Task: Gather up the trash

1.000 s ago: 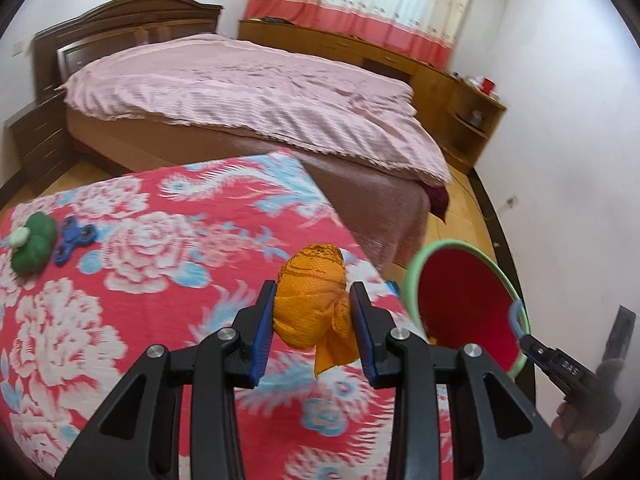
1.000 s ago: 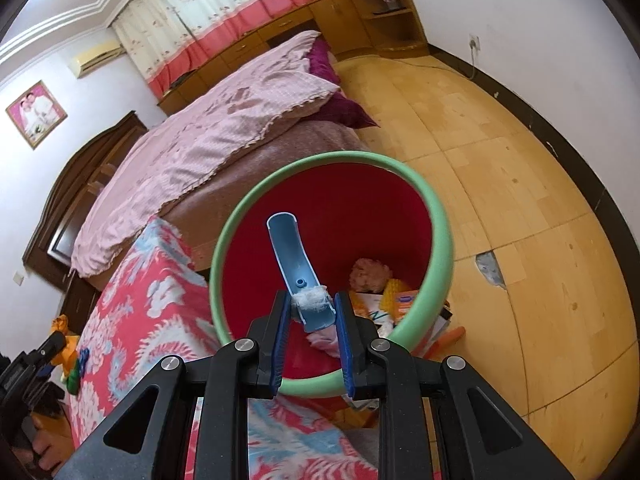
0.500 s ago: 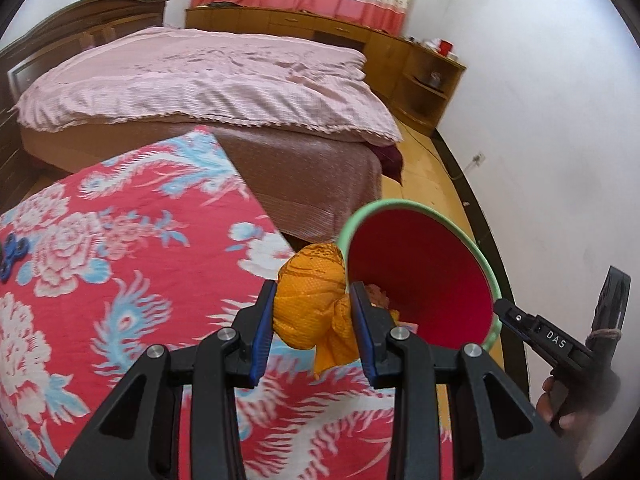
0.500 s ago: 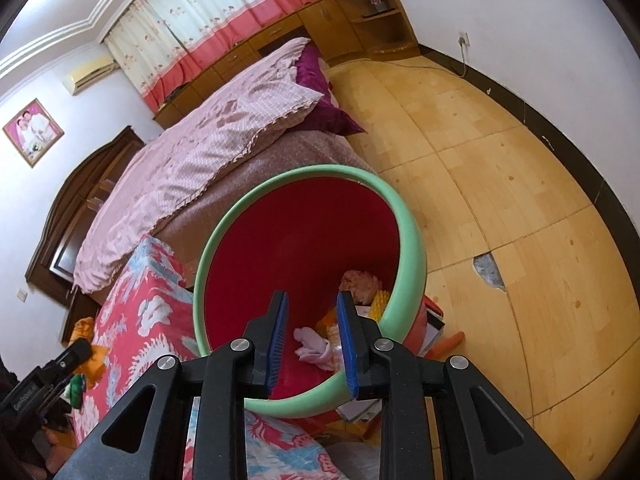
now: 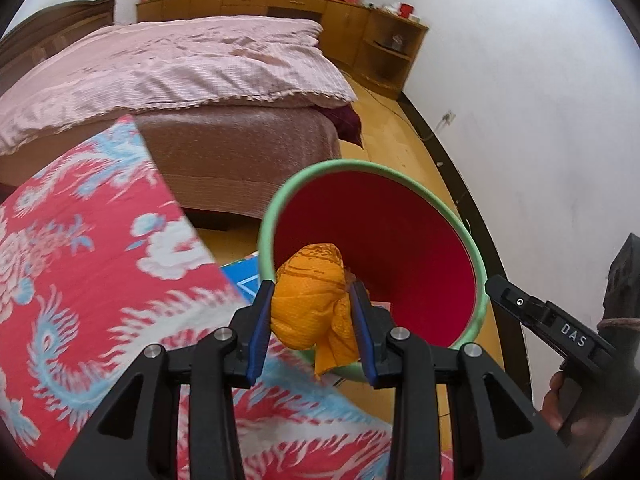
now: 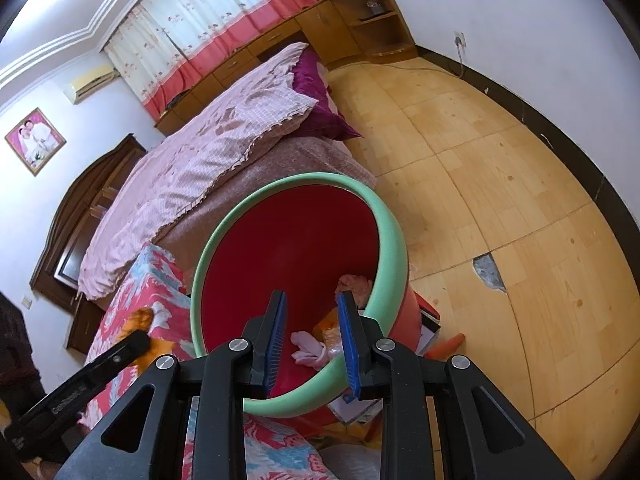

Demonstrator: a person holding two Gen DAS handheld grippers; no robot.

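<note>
Orange crumpled netting wad, gripper-clamped

White "DAS" lettering on the black right tool

Big bed fills the far side, pink checked quilt rumpled over it, a maroon pillow poking out at the corner. Red-and-white curtains hang behind, a corner shelf stands beside them, and a framed photo sits on the wall.
</note>
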